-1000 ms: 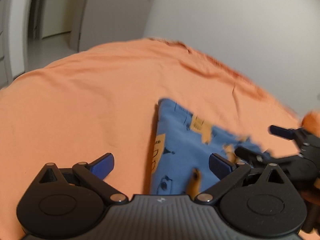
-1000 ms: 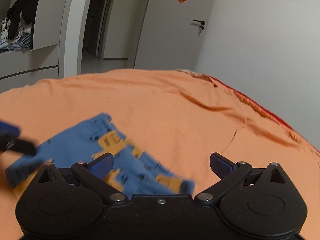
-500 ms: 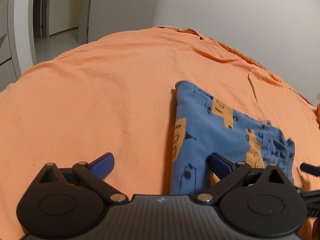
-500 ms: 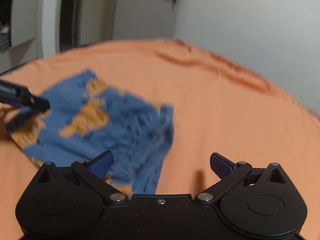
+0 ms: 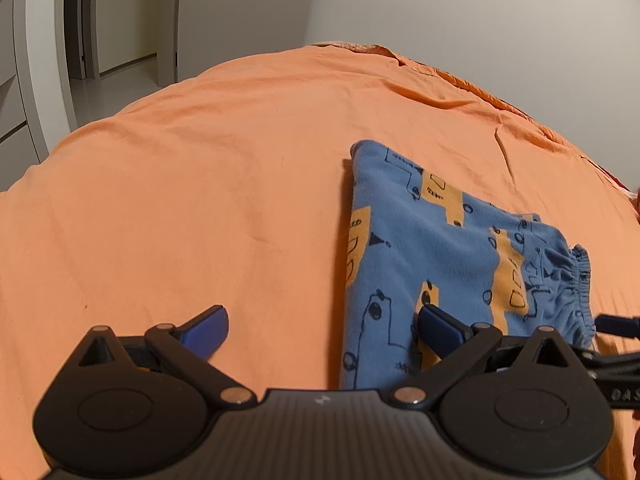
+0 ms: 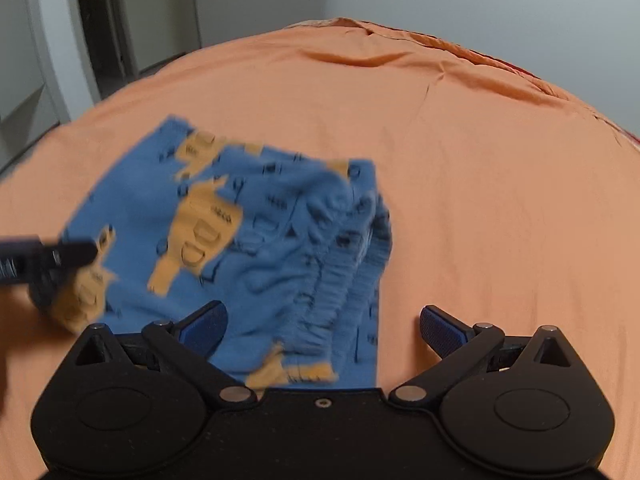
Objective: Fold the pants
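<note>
Pants [image 5: 448,248] folded on orange sheet [image 5: 200,184]; both hand-held grippers [image 5: 320,332] [image 6: 320,328] spread, empty; print unreadable.

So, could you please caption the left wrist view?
Open left gripper above folded blue pants on orange bedsheet.

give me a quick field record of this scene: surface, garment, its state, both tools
surface: orange sheet
garment: blue pants with orange print
state: folded, lying flat on the sheet, waistband gathered at one edge
left tool: open, empty, one finger over the pants
right tool: open, empty, above the waistband end
</note>
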